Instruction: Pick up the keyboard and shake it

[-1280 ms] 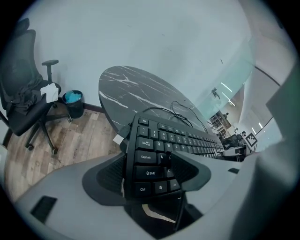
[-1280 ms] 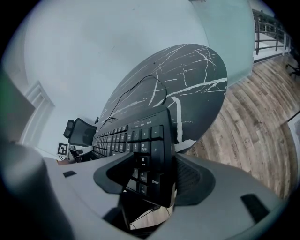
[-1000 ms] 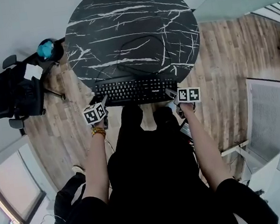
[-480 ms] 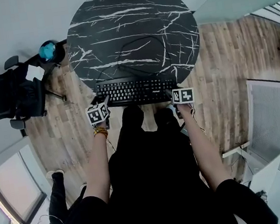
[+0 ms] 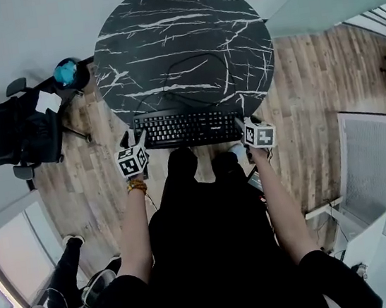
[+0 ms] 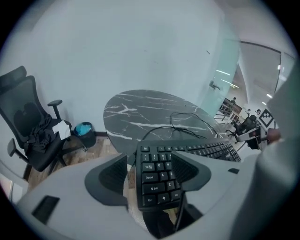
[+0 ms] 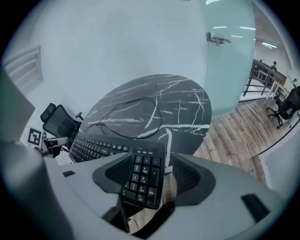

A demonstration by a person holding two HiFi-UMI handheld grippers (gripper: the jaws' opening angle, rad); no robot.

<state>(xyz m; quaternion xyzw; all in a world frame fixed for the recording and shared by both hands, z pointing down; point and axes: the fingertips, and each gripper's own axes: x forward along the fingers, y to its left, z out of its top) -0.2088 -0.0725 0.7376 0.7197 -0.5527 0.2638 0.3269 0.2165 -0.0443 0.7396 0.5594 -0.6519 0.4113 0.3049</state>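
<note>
A black keyboard (image 5: 189,127) hangs level over the near edge of the round black marble table (image 5: 176,31), its cable (image 5: 191,64) looping back across the top. My left gripper (image 5: 140,140) is shut on its left end, and my right gripper (image 5: 239,126) is shut on its right end. In the left gripper view the keyboard's left key block (image 6: 159,178) sits between the jaws of the left gripper (image 6: 150,161). In the right gripper view the number pad (image 7: 140,180) lies between the jaws of the right gripper (image 7: 151,164). The keyboard's underside is hidden.
A black office chair (image 5: 5,137) with cloth on it stands at the left, beside a blue bin (image 5: 65,69). The floor is wood planks (image 5: 312,90). A frosted glass wall (image 7: 229,51) rises to the right. A person's legs (image 5: 67,274) show at the lower left.
The keyboard and both grippers have shifted slightly toward me, and the right gripper's cube has tilted. The person at the lower left has moved.
</note>
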